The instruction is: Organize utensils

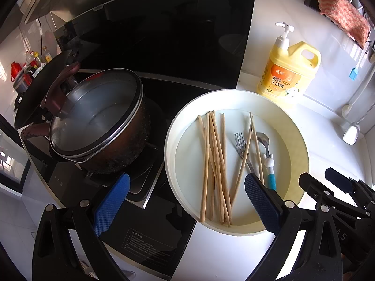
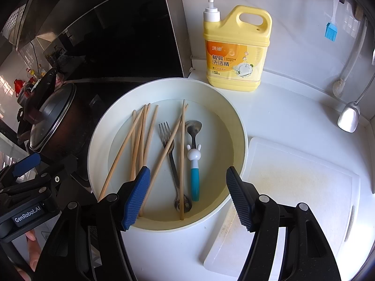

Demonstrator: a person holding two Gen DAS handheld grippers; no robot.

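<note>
While both grippers were held above the counter, the utensils were found lying together in the round cream plastic basin (image 2: 234,126), which stood between the black glass stove (image 1: 164,222) and the white rectangular cutting board (image 2: 304,187). The pale wooden chopsticks (image 2: 140,140) were strewn loosely, some crossed over the steel fork (image 2: 172,154), and beside the fork lay the steel spoon with a white rabbit figure and teal handle (image 2: 194,171). Nothing was sorted by kind, so the basin seemed to serve as a catch-all.

The right gripper (image 2: 188,194) was held wide open and empty over the basin's near rim, probably so that a utensil could be reached from above. The left gripper (image 1: 187,201) was likewise spread wide and held nothing, straddling the basin's stove-side edge. No holder for sorted utensils could be seen. A yellow dish-soap jug with a white pump (image 2: 236,51) stood behind the basin, clear of the work.
</note>
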